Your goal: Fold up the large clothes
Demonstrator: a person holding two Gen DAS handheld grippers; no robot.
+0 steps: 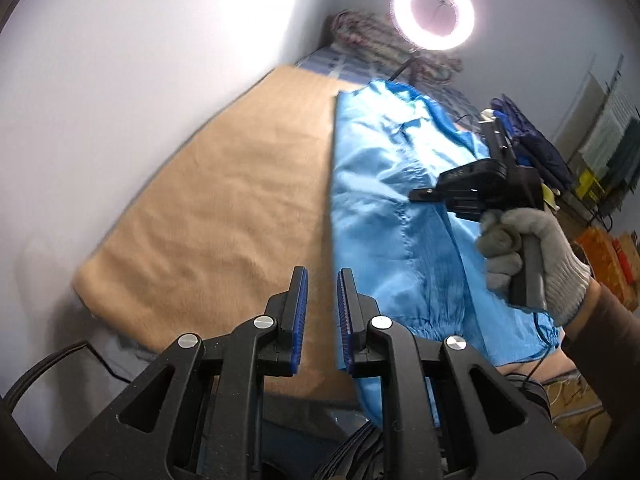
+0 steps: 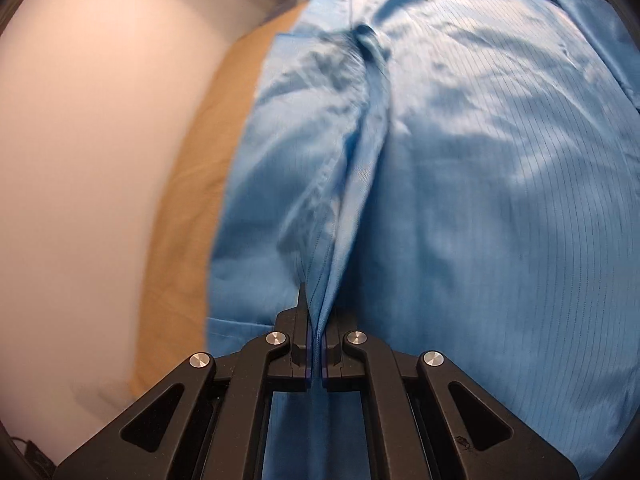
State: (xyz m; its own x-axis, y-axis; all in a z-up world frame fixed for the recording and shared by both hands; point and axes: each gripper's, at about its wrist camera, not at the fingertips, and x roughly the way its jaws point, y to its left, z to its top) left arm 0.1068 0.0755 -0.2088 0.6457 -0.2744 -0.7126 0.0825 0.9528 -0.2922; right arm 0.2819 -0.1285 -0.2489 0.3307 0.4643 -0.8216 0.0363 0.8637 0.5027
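Observation:
A large light-blue garment (image 1: pixel 400 200) lies spread on a tan blanket (image 1: pixel 224 208); it fills the right wrist view (image 2: pixel 460 180). My left gripper (image 1: pixel 322 280) is open and empty, above the garment's left edge near its lower end. My right gripper (image 2: pixel 316 304) is shut on a raised fold of the blue fabric, which rises in a ridge from the jaws. In the left wrist view the right gripper (image 1: pixel 416 197) is held by a gloved hand (image 1: pixel 532 256) over the garment's right side.
A white wall (image 1: pixel 120 80) runs along the blanket's left side. A lit ring light (image 1: pixel 434 12) stands at the far end, beside a pile of patterned bedding (image 1: pixel 376 40). Dark clothes and boxes (image 1: pixel 592 184) sit at the right. The tan blanket also shows in the right wrist view (image 2: pixel 188 200).

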